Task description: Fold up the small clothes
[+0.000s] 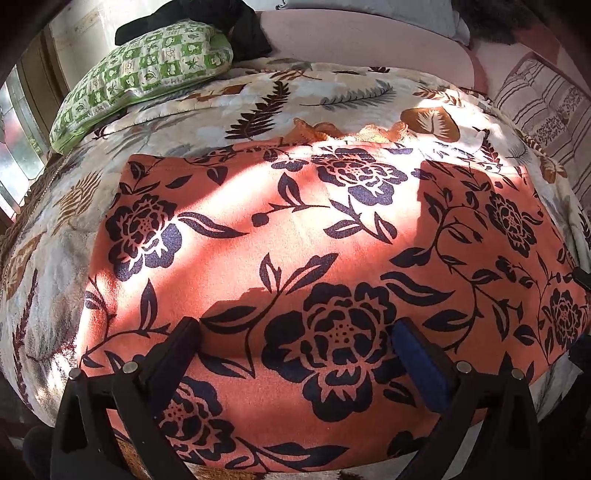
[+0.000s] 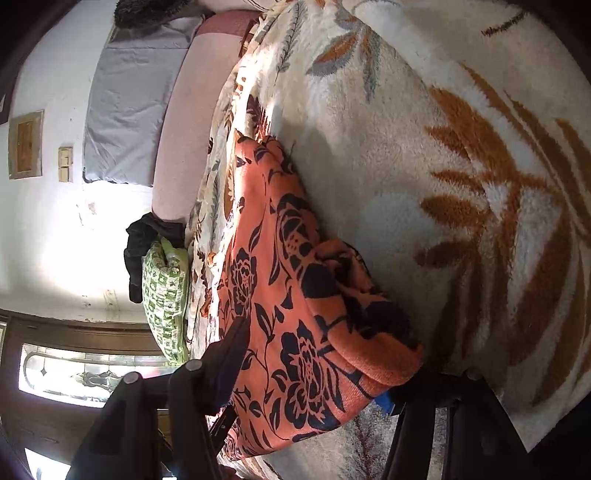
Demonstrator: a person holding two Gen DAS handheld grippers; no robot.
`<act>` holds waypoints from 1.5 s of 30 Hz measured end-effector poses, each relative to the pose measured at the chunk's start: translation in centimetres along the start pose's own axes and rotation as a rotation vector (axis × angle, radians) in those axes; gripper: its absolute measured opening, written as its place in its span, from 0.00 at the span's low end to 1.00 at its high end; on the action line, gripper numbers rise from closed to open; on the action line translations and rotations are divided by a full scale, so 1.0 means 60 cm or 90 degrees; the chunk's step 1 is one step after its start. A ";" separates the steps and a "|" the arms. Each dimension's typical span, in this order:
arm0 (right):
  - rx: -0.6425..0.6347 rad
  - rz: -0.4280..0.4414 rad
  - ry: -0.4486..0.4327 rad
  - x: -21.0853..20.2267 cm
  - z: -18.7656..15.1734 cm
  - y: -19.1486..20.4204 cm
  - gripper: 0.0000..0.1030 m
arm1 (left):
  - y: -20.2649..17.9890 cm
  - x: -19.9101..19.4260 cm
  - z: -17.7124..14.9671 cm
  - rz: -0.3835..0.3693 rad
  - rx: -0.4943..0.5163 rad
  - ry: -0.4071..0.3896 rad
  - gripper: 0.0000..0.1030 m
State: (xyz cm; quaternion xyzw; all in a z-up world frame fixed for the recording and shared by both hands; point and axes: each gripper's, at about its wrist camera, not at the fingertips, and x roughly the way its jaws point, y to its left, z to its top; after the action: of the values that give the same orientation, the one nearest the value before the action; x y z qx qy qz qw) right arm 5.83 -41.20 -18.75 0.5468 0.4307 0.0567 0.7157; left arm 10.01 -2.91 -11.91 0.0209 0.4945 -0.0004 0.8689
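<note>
An orange garment [image 1: 295,258] with dark blue flower print lies spread flat on a cream leaf-patterned blanket [image 1: 258,96]. My left gripper [image 1: 295,332] hovers open just above its near part, fingers [image 1: 184,343] apart on either side of a large printed flower. In the right wrist view the camera is rolled sideways. My right gripper [image 2: 314,354] is at the garment's [image 2: 295,295] edge, with bunched cloth lying between its wide-apart fingers [image 2: 232,347]. The lower finger is mostly hidden under the fabric.
A green-and-white patterned pillow [image 1: 144,70] lies at the far left with dark clothing [image 1: 243,29] behind it. A pink mattress [image 1: 369,40] and a grey pillow [image 2: 133,103] lie beyond. A striped cushion [image 1: 546,110] is at the right. A window [image 2: 85,373] is nearby.
</note>
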 end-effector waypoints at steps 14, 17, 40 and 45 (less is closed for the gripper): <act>-0.064 -0.094 0.027 0.023 0.010 0.041 0.26 | -0.007 -0.007 -0.005 -0.046 0.029 -0.013 1.00; -0.131 -0.147 0.026 0.033 0.008 0.081 0.10 | 0.047 -0.065 -0.005 -0.069 -0.020 -0.079 1.00; -0.655 -0.158 0.289 0.370 -0.468 0.409 0.40 | 0.473 -0.111 -0.151 -0.056 -0.510 -0.201 1.00; -0.614 -0.060 0.287 0.314 -0.466 0.405 0.72 | 0.451 -0.133 -0.149 -0.041 -0.455 -0.225 1.00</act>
State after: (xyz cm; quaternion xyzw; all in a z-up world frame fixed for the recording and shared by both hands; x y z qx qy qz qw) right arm 8.07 -0.68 -9.86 0.1104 0.5230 0.3320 0.7772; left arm -1.15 24.27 -8.65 -0.2985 0.3070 0.1404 0.8927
